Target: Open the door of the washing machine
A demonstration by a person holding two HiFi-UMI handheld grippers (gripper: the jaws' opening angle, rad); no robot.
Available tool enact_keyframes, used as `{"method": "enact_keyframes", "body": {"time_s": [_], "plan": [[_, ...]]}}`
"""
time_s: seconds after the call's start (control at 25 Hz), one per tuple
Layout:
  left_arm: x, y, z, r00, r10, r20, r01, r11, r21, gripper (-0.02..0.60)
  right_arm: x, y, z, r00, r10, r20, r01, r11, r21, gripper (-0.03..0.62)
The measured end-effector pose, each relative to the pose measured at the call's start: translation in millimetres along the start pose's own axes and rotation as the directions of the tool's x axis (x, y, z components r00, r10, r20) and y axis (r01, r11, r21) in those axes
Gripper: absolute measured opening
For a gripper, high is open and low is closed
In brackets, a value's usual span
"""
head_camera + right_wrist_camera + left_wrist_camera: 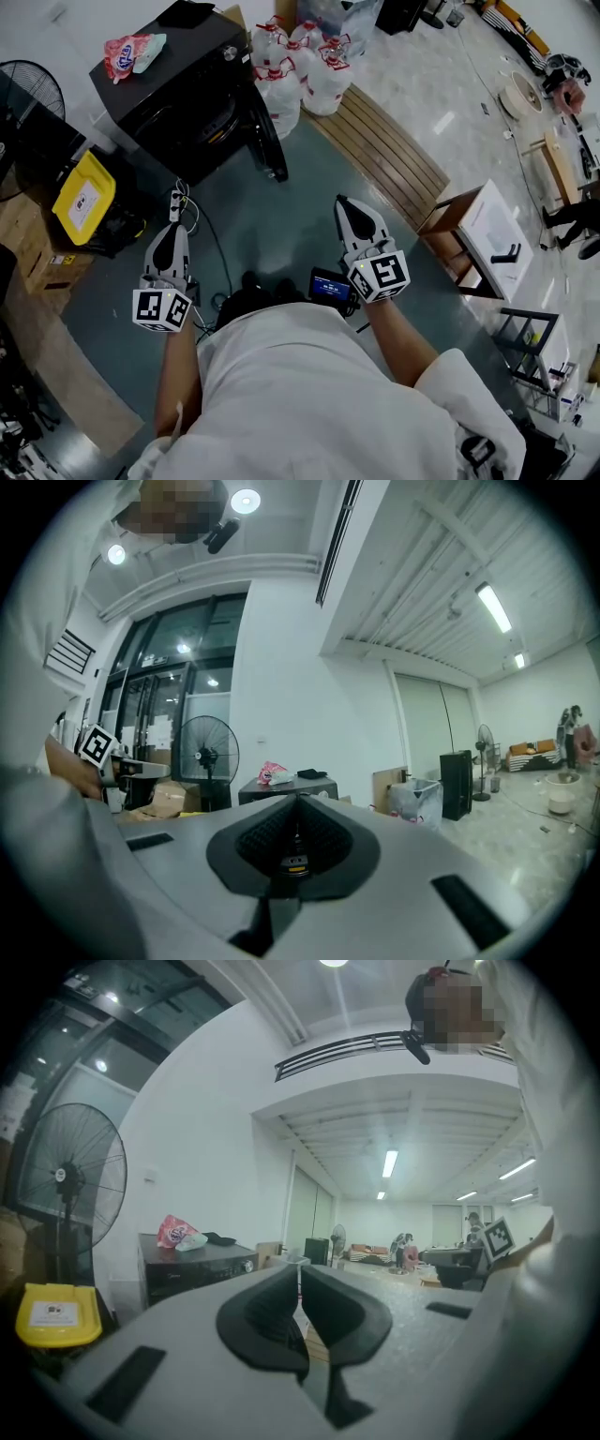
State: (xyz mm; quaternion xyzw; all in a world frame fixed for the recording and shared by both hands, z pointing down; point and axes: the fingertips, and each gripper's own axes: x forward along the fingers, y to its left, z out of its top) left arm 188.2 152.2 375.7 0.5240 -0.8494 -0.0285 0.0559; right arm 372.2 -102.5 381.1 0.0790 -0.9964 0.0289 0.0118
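Here, the grey floor (272, 220) of a large open room carries a slatted wooden platform (389, 155) and white bags (300, 70). The black washing machine (178, 75) stands ahead, well apart from the left hand-held gripper (173, 231) and the right hand-held gripper (344, 204), both with jaws together and empty. Its door (218, 120) is dark and hard to make out.
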Motion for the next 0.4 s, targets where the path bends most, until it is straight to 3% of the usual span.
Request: {"method": "enact_keyframes", "body": {"time_s": [0.4], "plan": [[-11.4, 9.2, -5.2, 1.000, 0.024, -0.006, -0.024, 1.000, -0.020, 0.018, 14.9, 10.7, 2.0, 1.000, 0.025, 0.004, -0.025, 1.000, 0.009, 0.031]]}}
